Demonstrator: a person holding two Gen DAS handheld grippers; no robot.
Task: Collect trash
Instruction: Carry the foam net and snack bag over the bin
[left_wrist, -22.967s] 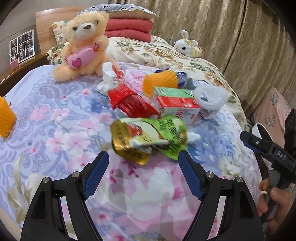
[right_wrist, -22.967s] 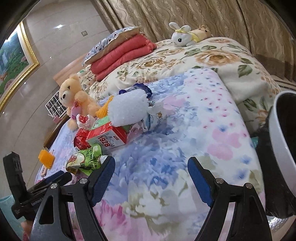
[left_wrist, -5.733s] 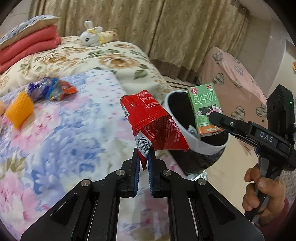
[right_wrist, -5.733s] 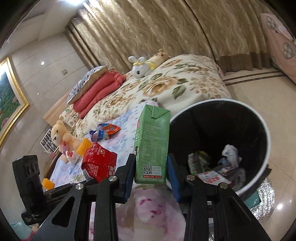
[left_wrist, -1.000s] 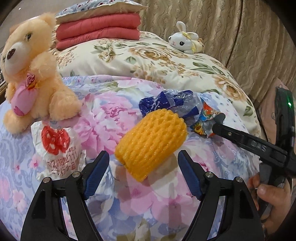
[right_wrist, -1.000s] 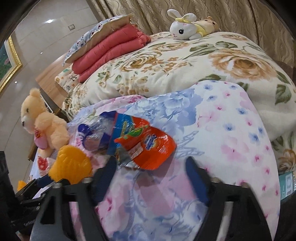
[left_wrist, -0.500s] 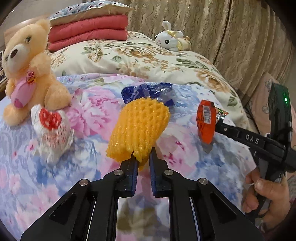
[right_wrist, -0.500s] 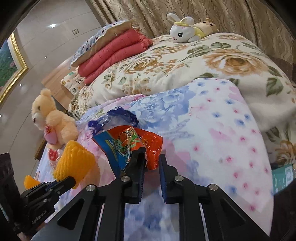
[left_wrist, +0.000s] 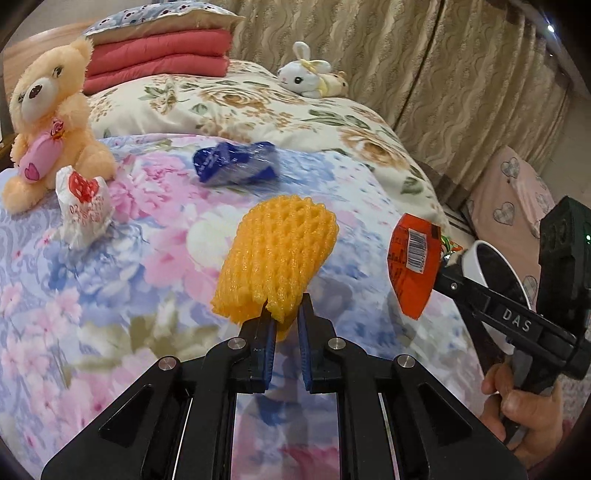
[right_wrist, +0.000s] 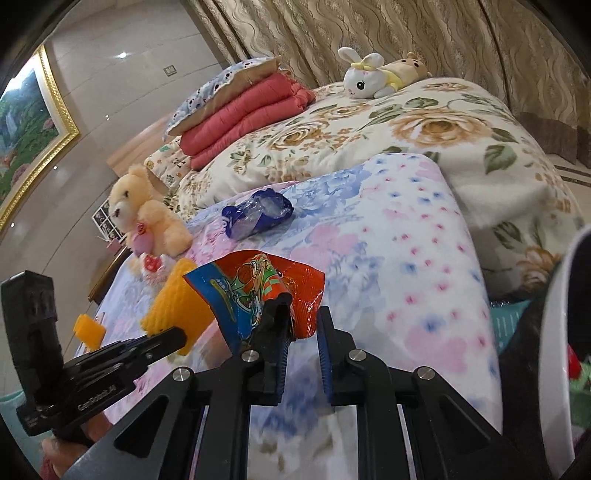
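Here, your left gripper (left_wrist: 285, 314) is clenched on the lower edge of the orange foam fruit net (left_wrist: 277, 254), a puffy lattice sleeve with a honeycomb weave, and the net stands up from the pads above the floral bedspread (left_wrist: 122, 266). Your right gripper (right_wrist: 300, 321) grasps the orange snack wrapper (right_wrist: 258, 291): a crinkled foil packet, red-orange with a blue edge and a cartoon print on one face, and a white barcode label on the other face, which shows in the left wrist view. It too is up off the bed.

Further back on the bedspread lies a crumpled blue plastic wrapper (left_wrist: 236, 166), shiny and partly clear. To the left, a white plastic bag with red print (left_wrist: 83, 199) sits just beside the teddy bear (left_wrist: 48, 114). A second orange foam piece (right_wrist: 88, 330) lies far left in the right wrist view.

At the right edge stands the white-rimmed bin (right_wrist: 554, 332), dark inside, beside the bed. Beyond are the folded red blankets (left_wrist: 155, 55), a white bunny toy (left_wrist: 306, 75) and the beige curtains (left_wrist: 424, 66).
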